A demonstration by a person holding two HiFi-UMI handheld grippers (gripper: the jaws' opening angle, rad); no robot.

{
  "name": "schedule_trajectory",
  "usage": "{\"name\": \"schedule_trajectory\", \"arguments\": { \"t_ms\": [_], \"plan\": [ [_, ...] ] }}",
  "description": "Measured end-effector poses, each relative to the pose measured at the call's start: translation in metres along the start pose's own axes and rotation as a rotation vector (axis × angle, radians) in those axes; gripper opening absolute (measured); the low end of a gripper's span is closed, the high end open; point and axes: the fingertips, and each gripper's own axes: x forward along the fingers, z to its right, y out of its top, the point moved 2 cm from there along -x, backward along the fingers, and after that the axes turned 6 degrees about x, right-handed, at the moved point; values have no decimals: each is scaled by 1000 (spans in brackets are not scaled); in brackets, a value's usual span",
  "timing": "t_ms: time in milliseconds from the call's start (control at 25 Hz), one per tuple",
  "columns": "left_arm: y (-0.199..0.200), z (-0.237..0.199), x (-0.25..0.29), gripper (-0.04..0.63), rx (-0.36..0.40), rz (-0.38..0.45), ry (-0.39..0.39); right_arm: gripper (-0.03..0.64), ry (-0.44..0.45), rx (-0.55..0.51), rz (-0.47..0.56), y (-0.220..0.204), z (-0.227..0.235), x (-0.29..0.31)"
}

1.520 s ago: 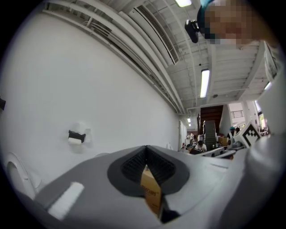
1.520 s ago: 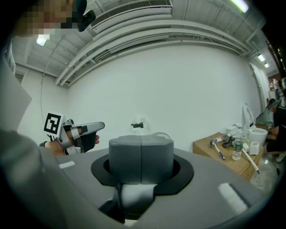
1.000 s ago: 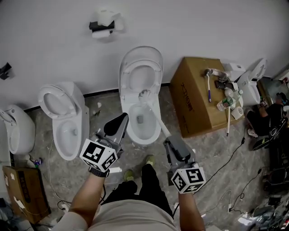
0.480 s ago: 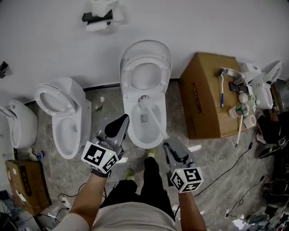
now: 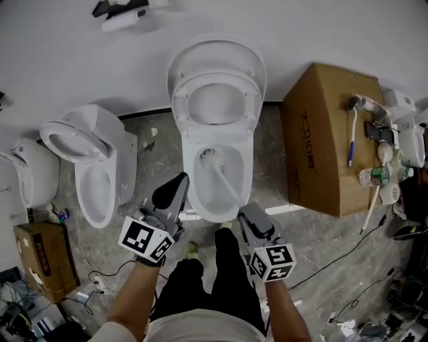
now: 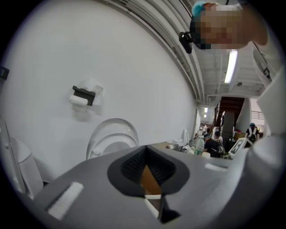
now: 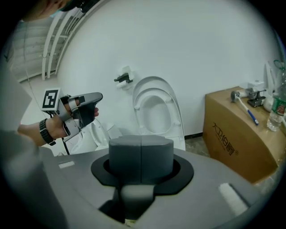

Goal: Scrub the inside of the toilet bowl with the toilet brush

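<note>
The white toilet stands in the middle of the head view with lid and seat raised. A white toilet brush has its head inside the bowl near the back wall. Its pale handle slants down-right to my right gripper, which is shut on the handle's end. My left gripper hangs shut and holds nothing, left of the bowl's front rim. In the right gripper view the jaws are pressed together, with the raised seat ahead and my left gripper at the left. The left gripper points at the raised lid.
Two more white toilets stand to the left. A large cardboard box, right of the toilet, carries a brush, a bottle and small items. A smaller box and cables lie on the floor. A paper holder hangs on the wall.
The brush head has slid from the bowl's back rim a little deeper into the bowl. The head camera has come closer over the toilet. Both grippers stay shut.
</note>
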Motion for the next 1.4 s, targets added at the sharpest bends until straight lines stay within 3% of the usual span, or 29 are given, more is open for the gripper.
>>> {"name": "schedule_trajectory", "arguments": {
  "t_ms": [360, 680, 880, 1400],
  "plan": [
    [-82, -24, 28, 5, -12, -47, -1, 166, -30, 75, -93, -72, 38, 86],
    [-184, -37, 46, 6, 8, -64, -37, 166, -68, 154, -122, -153, 70, 169],
    [-235, -42, 52, 6, -7, -79, -43, 166, -76, 155, -120, -181, 86, 206],
    [-302, -58, 55, 6, -29, -91, -35, 166, -72, 214, -142, -221, 114, 281]
  ]
}}
